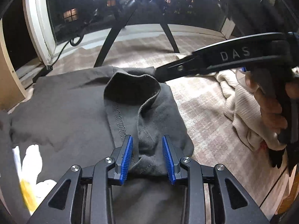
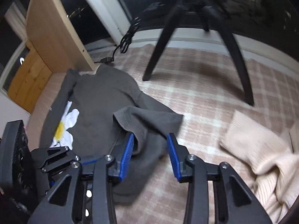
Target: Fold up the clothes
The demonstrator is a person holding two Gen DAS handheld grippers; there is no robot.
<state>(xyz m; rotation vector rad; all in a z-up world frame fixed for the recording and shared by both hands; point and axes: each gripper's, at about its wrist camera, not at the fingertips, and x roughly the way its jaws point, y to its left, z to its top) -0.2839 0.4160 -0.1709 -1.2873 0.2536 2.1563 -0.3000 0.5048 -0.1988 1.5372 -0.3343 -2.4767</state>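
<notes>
Blue-padded left gripper (image 1: 147,156) sits spread at lower centre, straddling the dark grey cotton shirt's (image 1: 74,112) folded sleeve, whose length runs straight up-frame. Right gripper (image 2: 150,153), also spread, hovers at the same sleeve's cuff.

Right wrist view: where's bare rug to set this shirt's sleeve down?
Bare rug lies between the dark shirt, the tripod legs and the cream sweater. It is crowded left, where the shirt meets the wooden cabinet and the cable.
</notes>
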